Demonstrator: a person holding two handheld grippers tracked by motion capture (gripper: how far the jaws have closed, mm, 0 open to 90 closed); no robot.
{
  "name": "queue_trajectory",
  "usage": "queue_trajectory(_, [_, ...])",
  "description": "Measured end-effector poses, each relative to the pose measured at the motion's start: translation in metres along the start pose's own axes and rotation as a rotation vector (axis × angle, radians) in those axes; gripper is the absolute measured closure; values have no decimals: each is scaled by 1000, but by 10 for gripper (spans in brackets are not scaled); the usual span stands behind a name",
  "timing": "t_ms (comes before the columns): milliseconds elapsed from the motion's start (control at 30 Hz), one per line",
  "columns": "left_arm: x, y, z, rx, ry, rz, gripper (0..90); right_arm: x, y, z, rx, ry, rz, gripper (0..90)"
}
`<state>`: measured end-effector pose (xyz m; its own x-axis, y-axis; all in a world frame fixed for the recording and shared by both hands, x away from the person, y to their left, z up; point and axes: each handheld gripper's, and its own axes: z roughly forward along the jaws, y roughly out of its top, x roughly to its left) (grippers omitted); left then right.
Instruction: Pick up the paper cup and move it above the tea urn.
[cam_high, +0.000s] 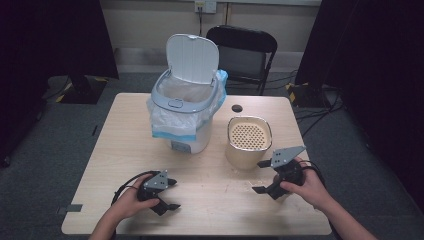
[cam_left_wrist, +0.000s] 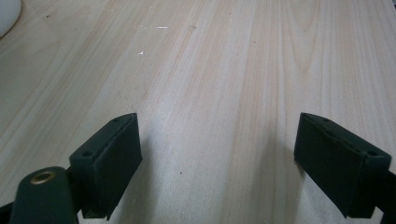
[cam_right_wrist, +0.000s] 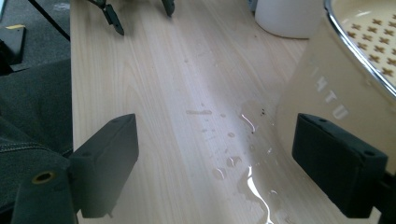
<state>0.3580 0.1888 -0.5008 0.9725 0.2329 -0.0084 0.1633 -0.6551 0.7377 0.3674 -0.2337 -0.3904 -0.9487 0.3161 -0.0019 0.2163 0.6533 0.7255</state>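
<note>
My left gripper (cam_high: 173, 194) rests low over the near left of the wooden table (cam_high: 120, 150), held in a hand. Its jaws stand apart in the left gripper view (cam_left_wrist: 217, 163), with bare wood between them. My right gripper (cam_high: 257, 176) is held at the near right, just in front of a cream pot (cam_high: 248, 142) that has a perforated insert. In the right gripper view (cam_right_wrist: 215, 163) its jaws are open and hold nothing. The pot's wall (cam_right_wrist: 327, 84) is close beside the right-hand pad.
A white bin (cam_high: 184, 107) with its lid up and a plastic liner stands at the table's middle back. A small black round thing (cam_high: 237, 108) lies behind the pot. Water is spilled on the wood (cam_right_wrist: 247, 172) by the pot. A black chair (cam_high: 243, 50) stands beyond the table.
</note>
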Motion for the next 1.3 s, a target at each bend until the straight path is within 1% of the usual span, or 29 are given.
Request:
queue_trajectory(67, [-1,0,0,-5,-1,-7,144,-2,-3,-3,0,-6,8,142])
queue_trajectory(267, [0,0,0,-1,-3,-2,139,-6,-15,-10,10,-30,26,143])
queue_trajectory(900, [0,0,0,-3,-3,-6,138,-16,-47,-32,-35,-89,79,142])
queue_trajectory(1000, [0,0,0,-2,-3,-5,138,-16,-51,-35,-42,-91,92,142])
queue_trajectory(1100, [0,0,0,-1,-3,-3,138,-17,-56,-38,-61,-86,99,142])
queue_trajectory(1300, [0,0,0,0,-3,-3,138,-18,-67,-41,-68,-92,123,141])
